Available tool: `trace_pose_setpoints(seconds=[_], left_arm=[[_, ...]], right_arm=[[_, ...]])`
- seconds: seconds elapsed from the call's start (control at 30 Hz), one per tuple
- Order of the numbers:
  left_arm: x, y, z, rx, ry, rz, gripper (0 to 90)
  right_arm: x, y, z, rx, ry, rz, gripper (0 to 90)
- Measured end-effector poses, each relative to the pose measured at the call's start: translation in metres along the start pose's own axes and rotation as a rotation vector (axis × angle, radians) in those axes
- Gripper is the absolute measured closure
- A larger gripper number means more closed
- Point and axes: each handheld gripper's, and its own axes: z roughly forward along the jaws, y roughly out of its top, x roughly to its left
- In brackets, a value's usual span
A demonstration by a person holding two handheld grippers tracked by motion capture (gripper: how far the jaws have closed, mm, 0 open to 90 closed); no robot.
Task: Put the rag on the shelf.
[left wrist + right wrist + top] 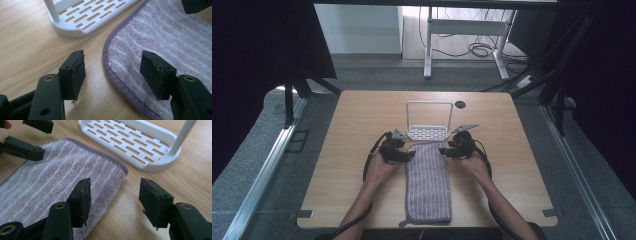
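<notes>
Left tool (411,154): jaws parted, holding nothing; it sits at the far left corner of the towel. In the left gripper view one jaw is over bare table, the other over the cloth, so the towel's bound edge runs between them.
Right tool (443,150): jaws parted, empty; it sits at the far right corner of the towel. In the right gripper view the left jaw is over the pile, the right jaw over wood, the corner edge between.
Towel (428,181): folded, striped, mauve-grey, flat on the table; long axis runs 12 to 6 o'clock in the high view, near end close to the table's front edge, with a small loop at the near left corner.
Key relation: both far corners lie straight ahead of the jaws, one per tool; neither hand is clearly nearer. Whether any jaw touches the cloth cannot be told.
Rack (429,122): white, with a slotted oval tray and an upright hoop frame, at 12 o'clock from the towel, just beside its far edge.
Rack contents: tray is empty; nothing hangs on the frame.
Table (352,115): light wood, carrying the towel and rack.
Judgement: a pinch on both far corners looks the likely next move, possibly to lift the towel toward the rack.
</notes>
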Motion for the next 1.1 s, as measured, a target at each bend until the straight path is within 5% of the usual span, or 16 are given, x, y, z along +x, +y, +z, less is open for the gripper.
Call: trace_pose_setpoints(seconds=[0.3,0.6,0.73,1.1], left_arm=[[0.001,-0.004,0.007,-0.009,-0.008,-0.019,39.5],[-0.011,-0.003,0.006,-0.006,-0.048,-0.035,76.2],[-0.013,0.000,0.003,-0.001,-0.030,-0.017,80.1],[-0.021,0.026,-0.030,-0.094,0.005,0.010,79.9]], right_arm=[[0.002,-0.003,0.016,0.021,-0.024,-0.019,44.3],[0.017,-0.003,0.016,0.042,-0.007,-0.099,83.7],[0.020,-0.002,0.012,0.038,-0.012,-0.110,85.9],[0.022,0.019,-0.030,-0.059,0.020,-0.129,85.1]])
